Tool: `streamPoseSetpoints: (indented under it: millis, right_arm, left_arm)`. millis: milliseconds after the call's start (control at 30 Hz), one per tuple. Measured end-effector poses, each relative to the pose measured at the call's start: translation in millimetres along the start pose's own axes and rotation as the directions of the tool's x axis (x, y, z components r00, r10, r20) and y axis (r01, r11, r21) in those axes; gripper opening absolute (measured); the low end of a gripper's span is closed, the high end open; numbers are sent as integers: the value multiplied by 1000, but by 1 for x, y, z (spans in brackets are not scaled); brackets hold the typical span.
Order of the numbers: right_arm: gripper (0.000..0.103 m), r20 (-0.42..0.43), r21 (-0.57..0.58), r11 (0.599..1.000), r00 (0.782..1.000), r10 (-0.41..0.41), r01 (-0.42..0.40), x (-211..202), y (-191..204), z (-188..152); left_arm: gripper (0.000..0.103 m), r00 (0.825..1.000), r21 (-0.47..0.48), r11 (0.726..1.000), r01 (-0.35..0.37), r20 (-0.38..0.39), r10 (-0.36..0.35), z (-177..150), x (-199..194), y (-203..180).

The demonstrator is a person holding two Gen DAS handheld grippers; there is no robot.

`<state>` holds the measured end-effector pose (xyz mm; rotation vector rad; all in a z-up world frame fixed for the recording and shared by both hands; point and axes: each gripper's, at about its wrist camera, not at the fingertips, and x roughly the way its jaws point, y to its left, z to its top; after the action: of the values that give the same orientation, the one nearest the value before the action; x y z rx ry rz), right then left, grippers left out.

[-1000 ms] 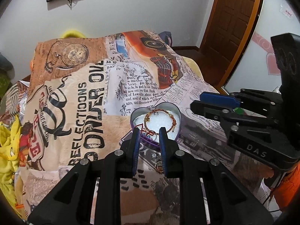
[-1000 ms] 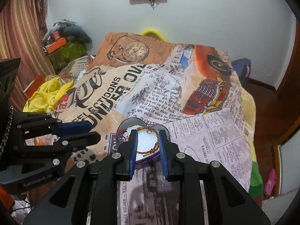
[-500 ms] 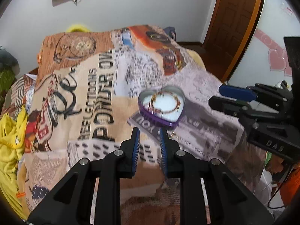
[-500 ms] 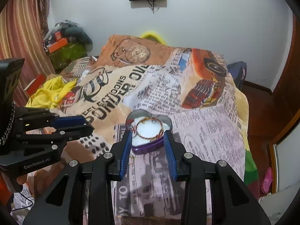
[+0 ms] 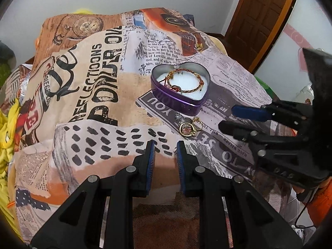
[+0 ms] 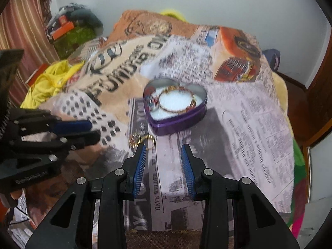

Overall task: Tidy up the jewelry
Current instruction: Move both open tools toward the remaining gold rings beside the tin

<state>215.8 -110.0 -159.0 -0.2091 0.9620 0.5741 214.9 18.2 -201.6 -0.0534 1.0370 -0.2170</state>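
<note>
A purple heart-shaped tin (image 5: 180, 100) (image 6: 178, 122) stands open on the printed blanket, with a gold bracelet (image 5: 184, 81) (image 6: 176, 99) on its white lining. Gold rings and a round pendant (image 5: 187, 127) (image 6: 141, 140) lie on the blanket just in front of the tin. My left gripper (image 5: 165, 151) is open and empty, pulled back short of the rings. My right gripper (image 6: 164, 155) is open wider and empty, with the rings at its left fingertip. Each gripper shows in the other's view, the right one (image 5: 234, 118) and the left one (image 6: 91, 130).
The printed blanket (image 5: 99, 95) covers a bed. Yellow cloth (image 6: 47, 83) lies at the left edge, with boxes and clutter (image 6: 72, 31) behind. A wooden door (image 5: 261, 20) stands at the right, and the bed drops off there.
Both grippers have drawn back from the tin, which now sits farther ahead. The right gripper has opened wider. The rings in front of the tin have come into view.
</note>
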Motion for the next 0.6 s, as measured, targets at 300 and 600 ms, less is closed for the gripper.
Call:
streamPoseSetpoints:
  millis: [300, 600]
  right_arm:
    - [32, -61, -55, 998, 998, 0, -3, 29, 10, -2]
    - [32, -50, -143, 990, 999, -14, 6, 37, 24, 0]
  left_arm:
    - [20, 1000, -10, 1000, 9, -9, -10, -4, 11, 8]
    - [20, 1000, -13, 1000, 16, 3, -16, -4, 17, 11]
